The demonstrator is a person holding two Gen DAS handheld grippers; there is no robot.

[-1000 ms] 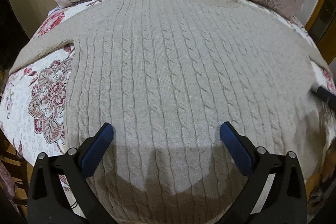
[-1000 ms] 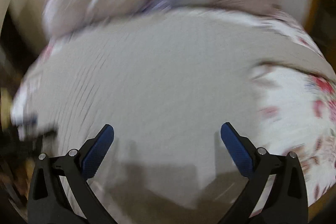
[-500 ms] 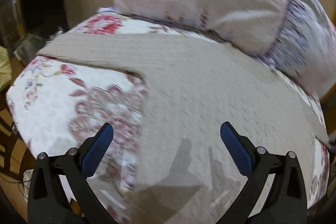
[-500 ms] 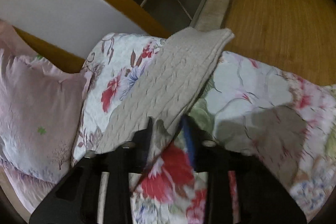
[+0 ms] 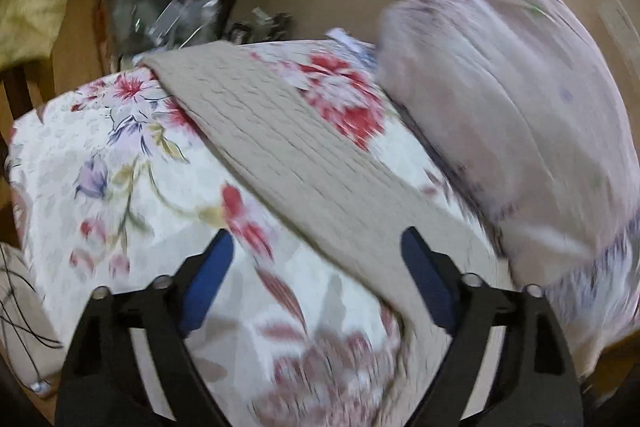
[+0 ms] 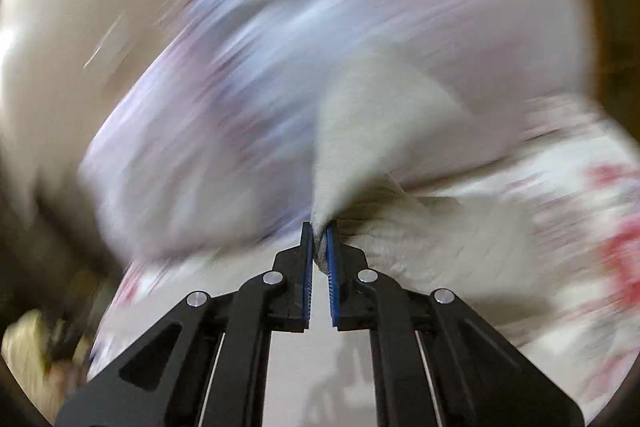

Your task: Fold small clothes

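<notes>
A beige cable-knit sweater lies on a floral bed. In the left wrist view its left sleeve (image 5: 276,143) runs diagonally from the far bed corner toward me. My left gripper (image 5: 316,259) is open and empty, hovering over the sleeve's near part, one finger over the bedspread. In the right wrist view my right gripper (image 6: 319,243) is shut on a bunched fold of the sweater sleeve (image 6: 372,131) and holds it lifted off the bed. That view is heavily blurred by motion.
A pink and lilac pillow (image 5: 516,115) lies at the head of the bed, right of the sleeve; it also fills the right wrist view (image 6: 256,75). The floral bedspread (image 5: 120,187) ends at its left edge, with clutter and a wooden frame beyond.
My left gripper swung left from the sweater's body to its left sleeve. My right gripper went to the right sleeve, shut on it and lifted it while swinging back toward the pillows.
</notes>
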